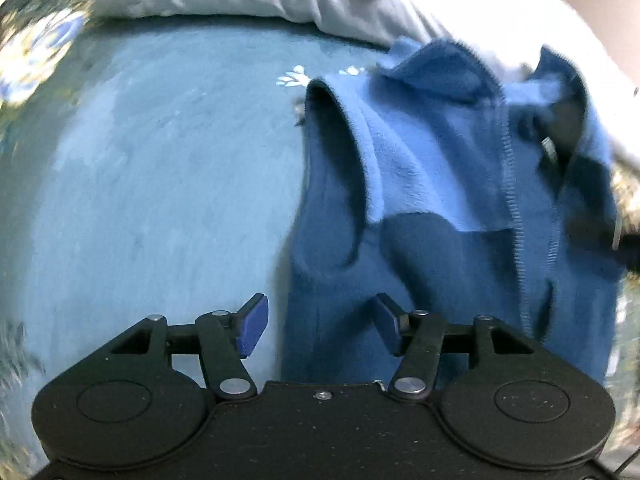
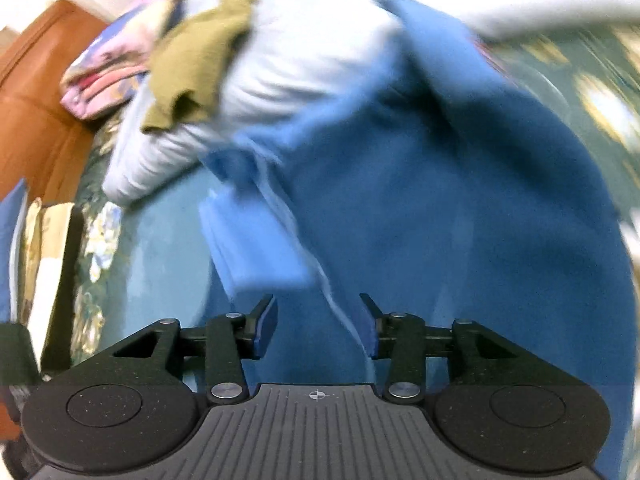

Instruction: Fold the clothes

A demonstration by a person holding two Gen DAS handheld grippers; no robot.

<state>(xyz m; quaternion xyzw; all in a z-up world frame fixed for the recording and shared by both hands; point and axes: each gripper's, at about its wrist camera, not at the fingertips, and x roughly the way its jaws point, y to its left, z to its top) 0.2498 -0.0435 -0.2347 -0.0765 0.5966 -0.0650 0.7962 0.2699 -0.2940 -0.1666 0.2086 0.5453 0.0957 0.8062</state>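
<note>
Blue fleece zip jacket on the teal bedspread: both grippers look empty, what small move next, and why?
Probably bring the left gripper to the blue fleece zip jacket's loose sleeve and pinch it. Both grippers stand open and empty, and that sleeve lies bunched and unfolded on the teal bedspread.

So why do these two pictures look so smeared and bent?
Right wrist view: the blue fleece and white bedding streak with motion blur, while the tongs stay sharp. Left wrist view: milder blur, the fleece zipper is readable. Both views: fisheye lens curves the bed, edges washed out bright.
</note>
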